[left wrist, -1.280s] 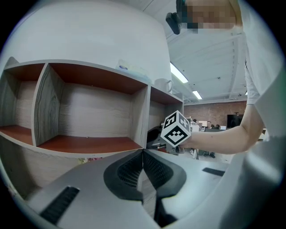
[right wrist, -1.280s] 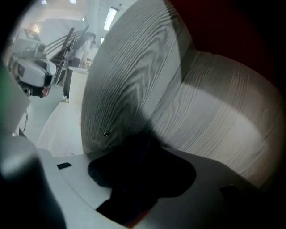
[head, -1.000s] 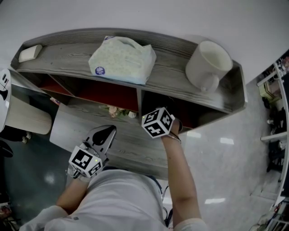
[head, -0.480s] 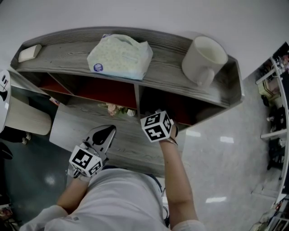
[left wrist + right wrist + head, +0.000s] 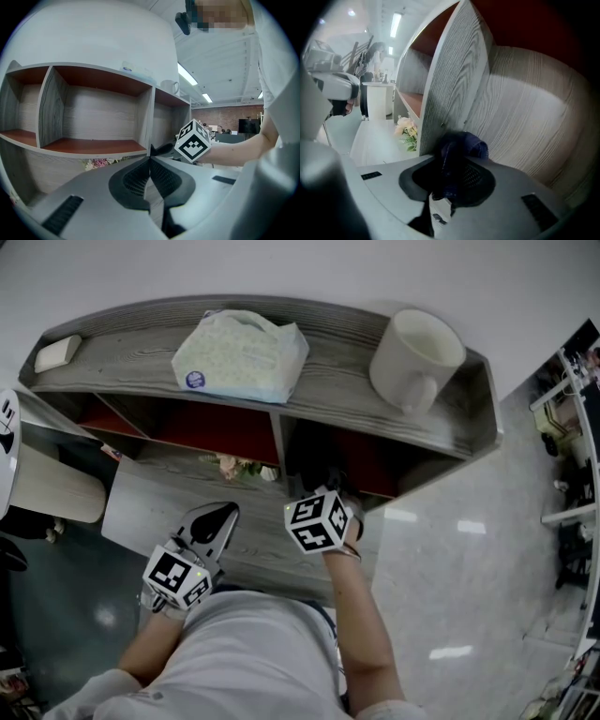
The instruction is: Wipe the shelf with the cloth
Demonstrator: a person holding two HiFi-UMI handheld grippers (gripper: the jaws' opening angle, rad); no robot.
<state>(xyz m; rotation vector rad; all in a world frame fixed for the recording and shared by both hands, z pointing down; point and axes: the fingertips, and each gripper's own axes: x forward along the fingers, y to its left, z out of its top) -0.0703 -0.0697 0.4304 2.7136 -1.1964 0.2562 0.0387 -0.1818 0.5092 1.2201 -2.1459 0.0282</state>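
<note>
The grey wooden shelf (image 5: 337,390) has red-brown compartments beneath its top board. My right gripper (image 5: 327,487) reaches into the mouth of the right lower compartment, beside the upright divider (image 5: 459,79). Its jaws have just been closing and are shut on a dark blue cloth (image 5: 471,145), which bunches over the fingertips of the right gripper (image 5: 452,155). In the head view the cloth is only a dark shape in the shadow. My left gripper (image 5: 217,517) hangs low in front of the shelf over a grey board. The jaws of the left gripper (image 5: 150,158) meet with nothing between them.
On the shelf top lie a soft tissue pack (image 5: 239,357), a white mug (image 5: 417,357) at the right and a small white block (image 5: 58,352) at the far left. Artificial flowers (image 5: 234,468) lie on the lower grey board (image 5: 141,507). Glossy pale floor spreads to the right.
My right gripper has drawn back from the right compartment toward me and a little left, rolling slightly. The left gripper has stayed put.
</note>
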